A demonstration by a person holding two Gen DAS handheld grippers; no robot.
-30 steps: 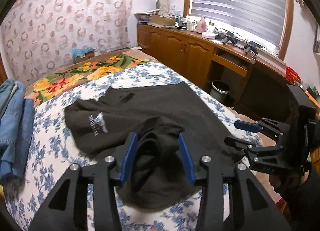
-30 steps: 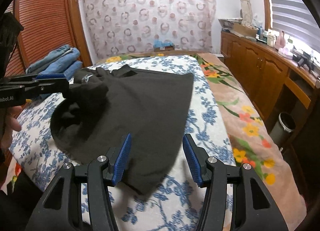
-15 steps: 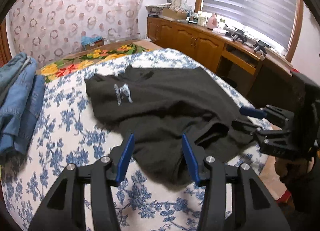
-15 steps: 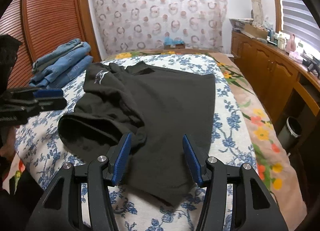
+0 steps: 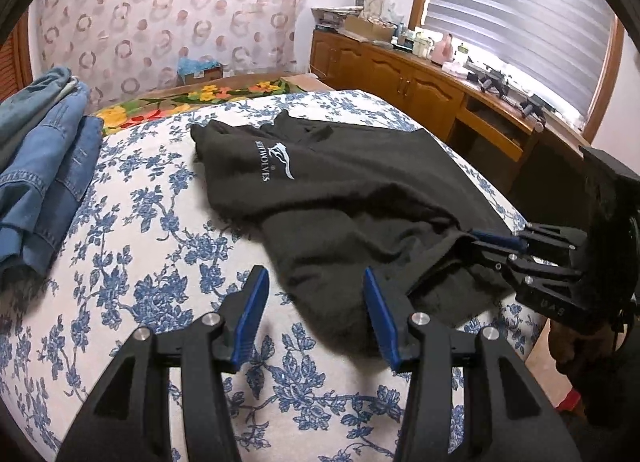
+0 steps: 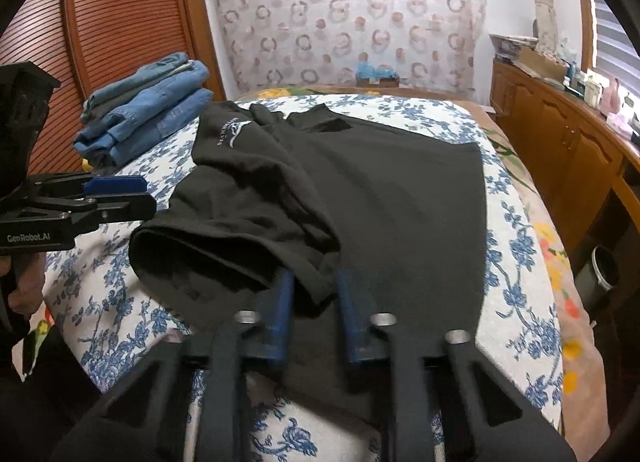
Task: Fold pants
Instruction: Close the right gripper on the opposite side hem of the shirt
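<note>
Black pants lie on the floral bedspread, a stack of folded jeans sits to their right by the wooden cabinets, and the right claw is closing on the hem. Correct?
Not quite: the folded jeans sit left of the black pants, by the slatted door, as the right wrist view shows. The rest stands, including the right claw closing on the hem.

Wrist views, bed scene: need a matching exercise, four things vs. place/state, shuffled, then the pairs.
Things:
1. black pants
2. jeans
3. bin
4. left gripper

Place or state:
A. stacked at the bed's edge, by the louvred door
B. open, over the near edge of the dark fabric
C. spread on the blue-flowered bedspread
D. on the floor below the wooden cabinets

Pairs: 1-C, 2-A, 3-D, 4-B
</note>
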